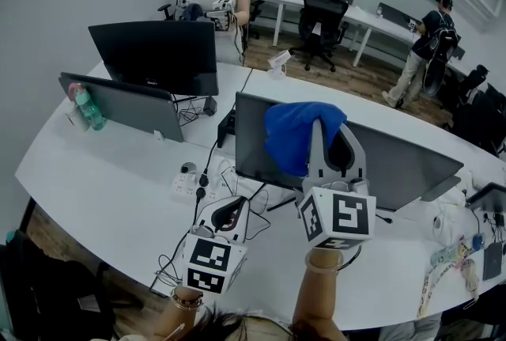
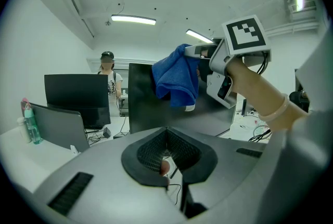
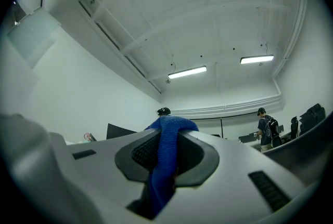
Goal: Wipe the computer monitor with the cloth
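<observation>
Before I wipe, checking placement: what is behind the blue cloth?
The dark monitor stands behind the cloth; the patch near its top edge that the cloth covers is hidden.

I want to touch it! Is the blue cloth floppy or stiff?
Probably floppy: the blue cloth droops in folds from the right claw. Likely light too, since one small pinch holds it all up.

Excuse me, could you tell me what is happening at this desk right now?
A person works with two handheld grippers. The right gripper is clamped on a blue cloth, held up at the top edge of the dark monitor in front; whether it touches the screen is unclear. The left gripper is shut, empty, lower down.
</observation>
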